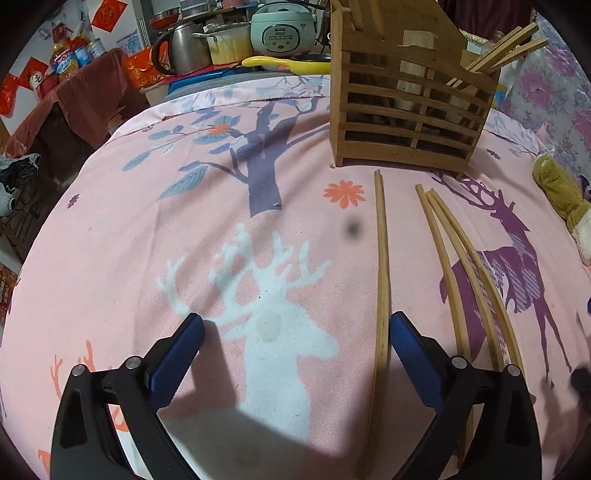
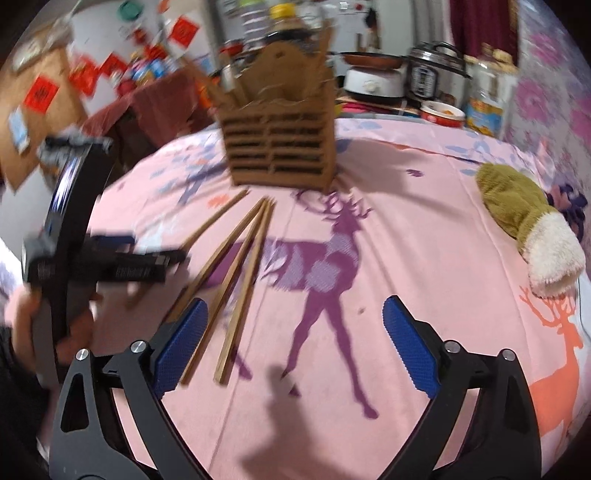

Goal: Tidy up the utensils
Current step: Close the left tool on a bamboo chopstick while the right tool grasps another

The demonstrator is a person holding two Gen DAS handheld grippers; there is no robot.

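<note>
Several wooden chopsticks lie on the pink deer-print cloth in front of a slatted wooden holder (image 1: 406,110) (image 2: 280,144), which has more chopsticks (image 1: 509,48) standing in it. My left gripper (image 1: 295,325) is open just above the cloth. A single chopstick (image 1: 382,258) runs along the inner side of its right finger, untouched by the pads. Three more chopsticks (image 1: 461,266) lie outside to the right. My right gripper (image 2: 295,314) is open; those three chopsticks (image 2: 240,266) end by its left finger (image 2: 181,347). The left gripper (image 2: 147,262) shows blurred at the left, held by a hand.
A green and white plush toy (image 2: 528,225) (image 1: 557,192) lies at the cloth's right edge. Behind the holder stand a rice cooker (image 1: 282,29), a kettle (image 1: 181,48), pots and jars. The cloth drops away at the left toward a dark red covered stand (image 1: 74,107).
</note>
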